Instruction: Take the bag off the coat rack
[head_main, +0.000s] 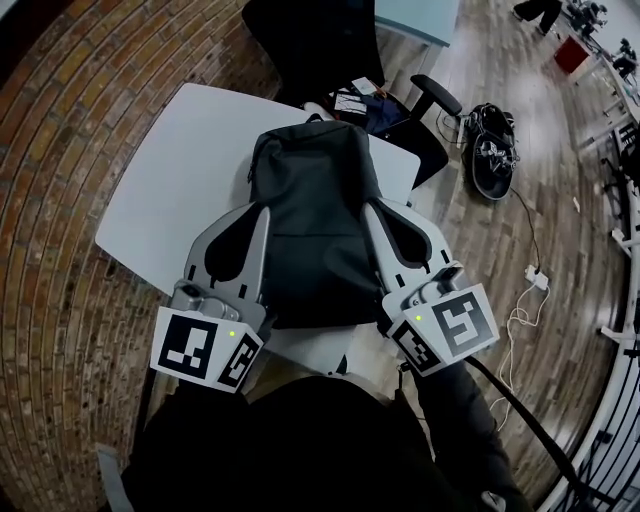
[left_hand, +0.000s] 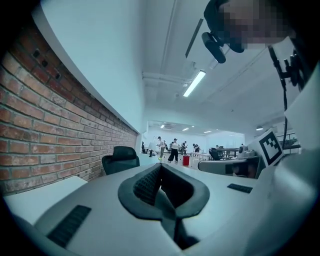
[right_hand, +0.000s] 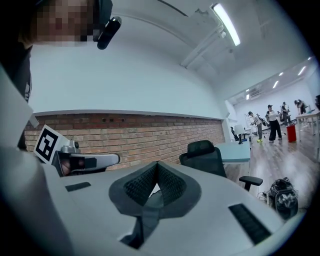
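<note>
Left tongs (left_hand: 160, 167) pressed together, pinching dark strap (left_hand: 169, 212). Right tongs (right_hand: 157, 166) likewise clamped on other strap (right_hand: 146, 214). Bag (head_main: 315, 225) lies between both, over white table (head_main: 165, 190); touching it or lifted clear, cannot tell. Coat rack not in view. Judgement: bag seems off rack, step nearly done. Hold both grips firm, hands level and moving together, so bag does not tip; mind chair (head_main: 436, 97) beyond table.

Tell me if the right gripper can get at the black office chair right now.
Probably not. The right gripper is shut on a strap of the backpack, so it is occupied, and the white table seems to lie between it and the office chair.
</note>
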